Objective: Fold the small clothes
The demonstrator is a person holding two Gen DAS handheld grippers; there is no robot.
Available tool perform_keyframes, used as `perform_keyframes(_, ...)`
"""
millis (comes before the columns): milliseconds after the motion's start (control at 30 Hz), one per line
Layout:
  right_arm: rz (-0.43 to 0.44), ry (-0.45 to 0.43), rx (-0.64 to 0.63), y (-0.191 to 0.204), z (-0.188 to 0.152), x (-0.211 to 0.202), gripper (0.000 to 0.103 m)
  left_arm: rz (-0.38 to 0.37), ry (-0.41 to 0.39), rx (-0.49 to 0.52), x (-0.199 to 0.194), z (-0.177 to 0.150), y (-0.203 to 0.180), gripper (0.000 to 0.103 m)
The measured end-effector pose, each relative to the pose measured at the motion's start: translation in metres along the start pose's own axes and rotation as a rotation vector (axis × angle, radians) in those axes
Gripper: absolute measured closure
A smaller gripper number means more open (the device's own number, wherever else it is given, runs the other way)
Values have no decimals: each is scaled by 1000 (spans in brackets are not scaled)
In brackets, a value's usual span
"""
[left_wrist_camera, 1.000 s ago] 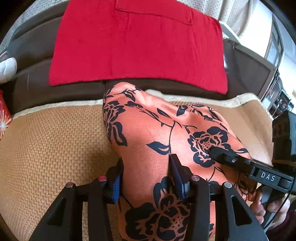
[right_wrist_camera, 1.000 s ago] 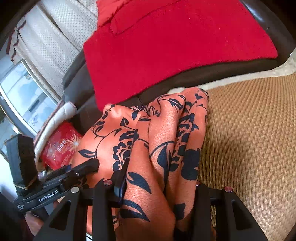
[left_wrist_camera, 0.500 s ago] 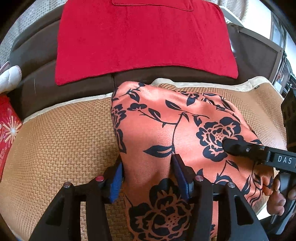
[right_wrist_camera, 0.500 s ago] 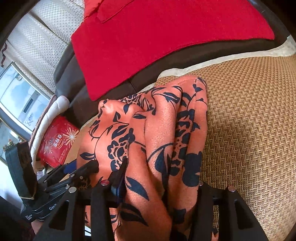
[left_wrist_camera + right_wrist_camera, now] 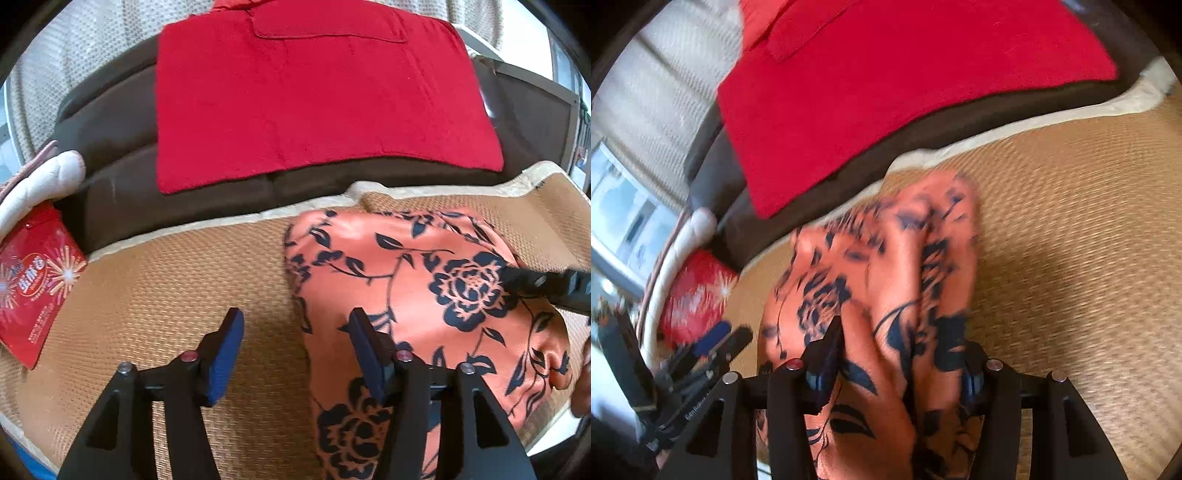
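Observation:
An orange garment with black flowers (image 5: 406, 295) lies folded on the woven mat (image 5: 166, 288). My left gripper (image 5: 295, 336) is open and its jaws are opening. Bare mat shows between them, and only the garment's left edge lies by the right finger (image 5: 364, 347). In the blurred right wrist view the garment (image 5: 886, 295) is bunched lengthwise between the jaws of my right gripper (image 5: 899, 363), which are opening; fabric drapes over the right finger. The right gripper's finger (image 5: 546, 288) rests over the garment's far side. The left gripper (image 5: 716, 343) is low on the left.
A red towel (image 5: 314, 99) hangs over the brown sofa back (image 5: 110, 147) behind the mat. A red packet (image 5: 33, 284) and a white cushion (image 5: 44, 181) lie at the left end. A hand (image 5: 583, 384) shows at the right edge. A window (image 5: 624, 218) is beyond the sofa.
The left gripper has let go of the garment and slid left off it, so mat now lies between its fingers. The garment has sunk flatter onto the mat. The right jaws have widened slightly.

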State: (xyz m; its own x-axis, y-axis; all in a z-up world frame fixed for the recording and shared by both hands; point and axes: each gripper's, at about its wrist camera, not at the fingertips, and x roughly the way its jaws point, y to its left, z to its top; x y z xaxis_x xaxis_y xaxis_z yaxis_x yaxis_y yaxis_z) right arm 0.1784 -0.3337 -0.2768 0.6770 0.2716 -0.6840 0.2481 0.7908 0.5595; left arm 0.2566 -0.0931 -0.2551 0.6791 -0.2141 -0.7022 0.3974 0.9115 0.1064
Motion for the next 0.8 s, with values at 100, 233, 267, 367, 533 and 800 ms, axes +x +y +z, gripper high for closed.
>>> perform_keyframes(100,-36,-142,0,0,4,-25,46,28,-2,-3,1,2,5,41)
perform_keyframes(233,66,-237,-90,25,11,-33,49,61,10,-8,8,1,10,41)
perform_keyframes(267,83,-224,-100,30,12,-28,51,66,17,-12,10,1,11,41)
perform_keyframes(367,102,-154,-127,46,14,-3,56,88,41,-6,19,-3,11,41)
perform_keyframes(533,-49,24,-52,32,12,45,66,136,118,34,46,-12,9,41)
perform_keyframes(800,19,-75,-89,32,-9,-10,63,98,88,-20,22,-9,18,40)
